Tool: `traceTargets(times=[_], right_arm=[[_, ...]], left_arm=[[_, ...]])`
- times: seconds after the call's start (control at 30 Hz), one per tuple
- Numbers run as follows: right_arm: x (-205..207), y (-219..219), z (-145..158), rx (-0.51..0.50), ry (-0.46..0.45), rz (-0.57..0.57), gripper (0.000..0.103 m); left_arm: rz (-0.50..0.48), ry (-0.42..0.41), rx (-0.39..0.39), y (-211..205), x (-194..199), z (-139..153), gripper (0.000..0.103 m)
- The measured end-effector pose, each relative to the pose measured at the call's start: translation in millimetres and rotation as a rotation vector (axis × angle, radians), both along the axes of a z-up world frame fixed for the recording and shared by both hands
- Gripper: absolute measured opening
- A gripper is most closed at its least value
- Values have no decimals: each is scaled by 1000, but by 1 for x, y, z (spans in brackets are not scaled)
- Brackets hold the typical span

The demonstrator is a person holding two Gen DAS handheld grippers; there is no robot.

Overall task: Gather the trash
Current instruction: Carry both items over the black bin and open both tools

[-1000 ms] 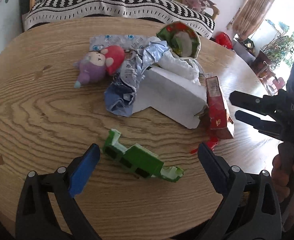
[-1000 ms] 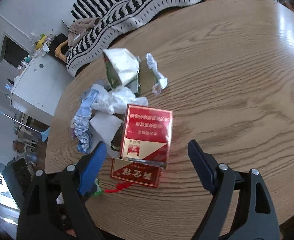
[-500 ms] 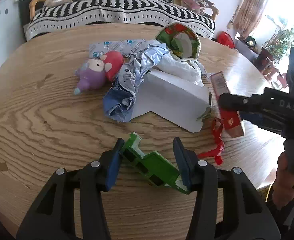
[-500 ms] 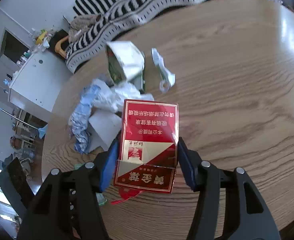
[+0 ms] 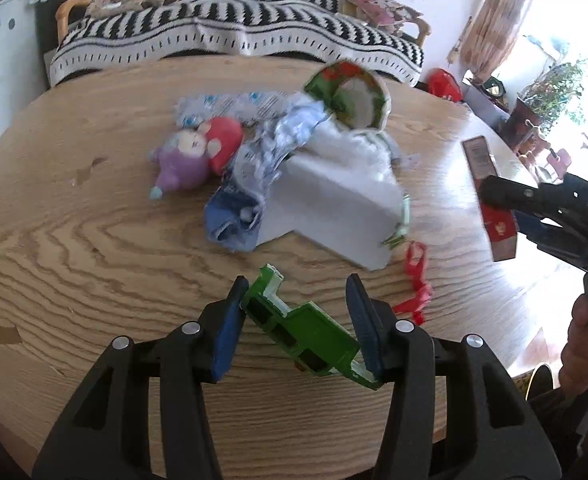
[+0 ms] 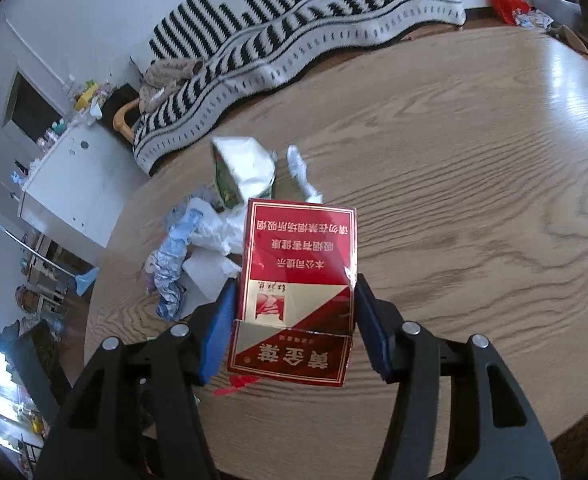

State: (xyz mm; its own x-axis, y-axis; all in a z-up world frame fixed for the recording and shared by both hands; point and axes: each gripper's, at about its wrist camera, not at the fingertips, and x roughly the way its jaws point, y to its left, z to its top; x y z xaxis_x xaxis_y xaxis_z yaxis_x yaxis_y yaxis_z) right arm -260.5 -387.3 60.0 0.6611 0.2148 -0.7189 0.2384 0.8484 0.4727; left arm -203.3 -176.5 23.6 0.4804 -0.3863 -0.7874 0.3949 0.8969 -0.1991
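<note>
My left gripper (image 5: pixel 300 320) is shut on a green plastic piece (image 5: pixel 306 330) and holds it just above the round wooden table (image 5: pixel 74 240). My right gripper (image 6: pixel 296 324) is shut on a red cigarette box (image 6: pixel 298 276) with its lid open, lifted off the table; the box also shows in the left wrist view (image 5: pixel 490 196). A heap of trash lies mid-table: a white card box (image 5: pixel 334 204), crumpled blue wrapper (image 5: pixel 254 172), an open green snack bag (image 5: pixel 350 96) and a red ribbon (image 5: pixel 416 280).
A purple and red plush toy (image 5: pixel 194 156) lies left of the heap. A striped black-and-white sofa (image 5: pixel 234 36) stands behind the table. A white cabinet (image 6: pixel 70 184) stands off the table's far left in the right wrist view.
Both grippers closed, the left on the green piece and the right on the red box. Both things have been lifted off the table. The red box moved right, away from the heap.
</note>
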Motion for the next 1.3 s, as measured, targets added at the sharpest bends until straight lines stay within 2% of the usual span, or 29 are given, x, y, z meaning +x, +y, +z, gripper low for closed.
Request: traceTargets(times=[0.17,0.27,0.43,0.6,0.7,0.8,0.9,1.0,1.17,1.3], right_arm=[[-51,-42,40,-91,-52,-72,56],[-103,-83,61,-149,-68,-156,56],[-218,-156,79,-258,-47,-350,56],[-340,-207,66,-319,19,-547,56],[-406,-228,52,-323,68,-655,56],[-466,-245,32,-302,113,-753,57],[-514,-253,9,-281,156,-836,57],[-551,-261,-15,-243,193,-900,57],[-587,-269,-49,-181,217,-950,57],[-597,-269,-65,-155,225,-956,57]], left_arm=[[-78,-56,-16,-33,-12,34,49],[-168,-76,-64,-77,-27,58,49],[-389,-65,-147,-181,-77,89,49],[-628,-15,-186,-297,-159,99,49],[-767,17,-177,-356,-216,92,49],[-874,60,-166,-396,-265,76,49],[-973,91,-132,-436,-317,51,49],[-1033,151,-98,-461,-351,16,49],[-1111,163,-25,-480,-386,-29,49],[-1138,149,-10,-478,-387,-41,49]])
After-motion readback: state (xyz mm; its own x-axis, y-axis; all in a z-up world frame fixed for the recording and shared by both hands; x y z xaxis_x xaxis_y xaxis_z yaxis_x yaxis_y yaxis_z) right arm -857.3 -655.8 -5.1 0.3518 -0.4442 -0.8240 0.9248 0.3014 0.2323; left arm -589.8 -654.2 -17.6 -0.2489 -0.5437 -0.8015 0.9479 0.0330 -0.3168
